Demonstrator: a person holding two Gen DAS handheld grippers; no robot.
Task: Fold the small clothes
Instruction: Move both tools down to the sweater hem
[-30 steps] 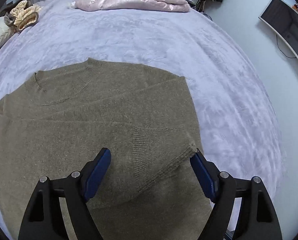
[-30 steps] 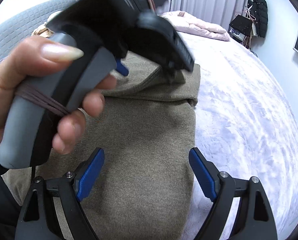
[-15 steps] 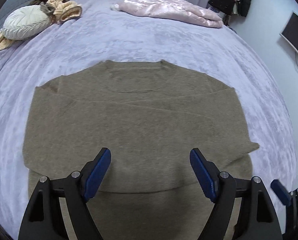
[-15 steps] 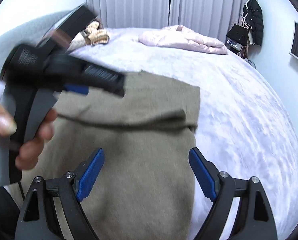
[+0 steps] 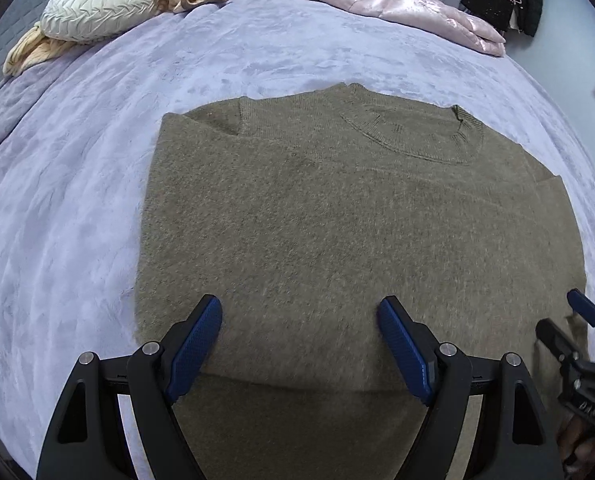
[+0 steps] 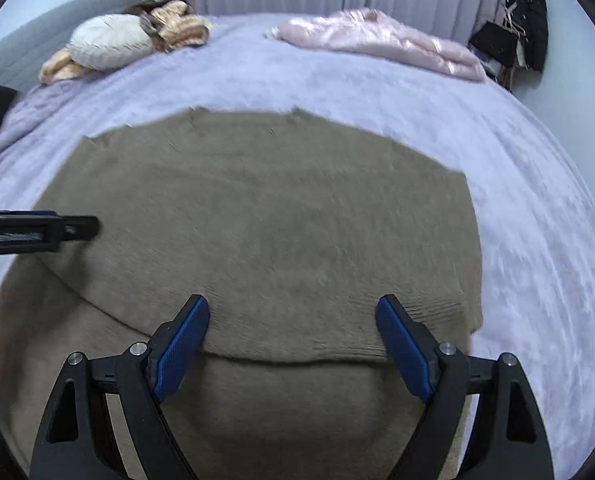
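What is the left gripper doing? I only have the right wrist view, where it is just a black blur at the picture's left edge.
Observer: The left gripper is open over the olive-brown knitted sweater, with nothing between its jaws.
Operator: Where is the neckline? My picture is too smeared to tell.
Observer: The ribbed round neckline is at the sweater's far edge, toward the right, away from the gripper.
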